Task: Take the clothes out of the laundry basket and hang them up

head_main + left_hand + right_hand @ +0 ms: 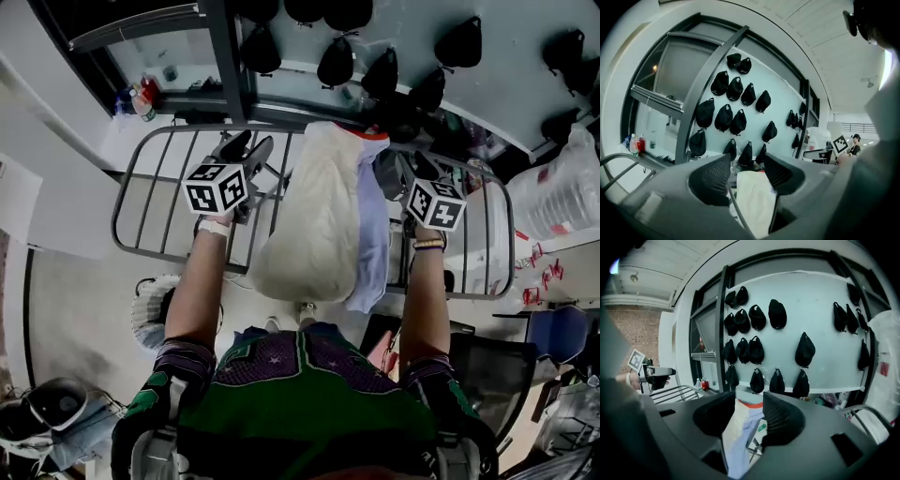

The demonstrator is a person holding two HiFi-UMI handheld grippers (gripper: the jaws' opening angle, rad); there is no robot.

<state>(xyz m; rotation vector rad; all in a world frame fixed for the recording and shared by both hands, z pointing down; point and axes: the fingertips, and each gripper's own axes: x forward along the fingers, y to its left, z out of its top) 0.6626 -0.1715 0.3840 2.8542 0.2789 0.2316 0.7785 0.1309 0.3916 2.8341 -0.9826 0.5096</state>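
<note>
**Left gripper** (pixel 246 148): jaws at a moderate gap, nothing clamped. In the left gripper view (pixel 746 168), one thin grey bar (pixel 736 206) runs across the gap, and the cream-white fabric garment (pixel 754 201) lies behind it. Neither pad presses on either. The gripper is above the left half of the grey metal wire drying rack (pixel 187 128), with its marker cube facing the head camera.

**Right gripper** (pixel 412 173): jaws at a similar moderate gap, nothing gripped. In the right gripper view (pixel 746 411), the cream-white garment (pixel 731 427) and the pale lavender fabric garment (pixel 740 446) show through the gap, clear of the pads. The gripper is just beside the right edge of the lavender garment (pixel 375 244).

**Clothes:** both garments are draped over the middle of the rack, between the two grippers. The cream-white garment (pixel 314 216) lies to the left and partly over the lavender one. An orange-red trim (pixel 375 133) shows at the far end.

**Surroundings:**
- A white slatted round container (pixel 150 314) is on the floor below the rack's left part, partly hidden by the left arm. Its contents cannot be made out.
- Black caps (pixel 336 64) hang in rows on the pale wall panel beyond the rack.
- Small bottles (pixel 141 98) stand on a ledge at far left.
</note>
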